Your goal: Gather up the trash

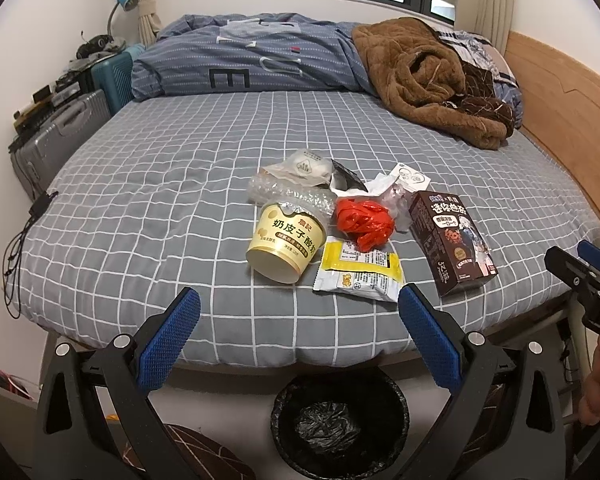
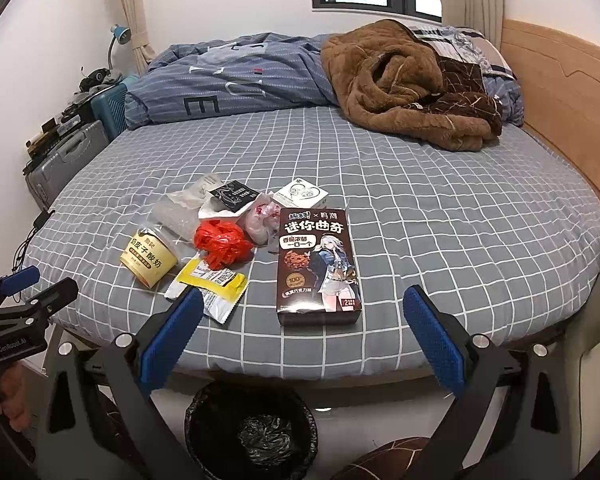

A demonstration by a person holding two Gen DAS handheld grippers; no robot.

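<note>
A bed (image 1: pixel 140 184) with a grey checked sheet holds a cluster of trash near its foot edge. At the cluster's centre lies a crumpled red plastic bag (image 1: pixel 363 222). Left of it a yellow yogurt cup (image 1: pixel 285 240) lies tipped; in front, a yellow snack wrapper (image 1: pixel 358 272); right, a dark cookie box (image 1: pixel 452 240); behind, clear wrappers. A black-lined trash bin (image 1: pixel 340 424) stands on the floor below. The left gripper (image 1: pixel 298 336) and right gripper (image 2: pixel 302 336) hover before the bed, fingers spread wide, holding nothing.

Cookie box (image 2: pixel 318 266) reads "迷你曲奇"; left gripper (image 2: pixel 18 292) body, "GenRobot.AI"
</note>
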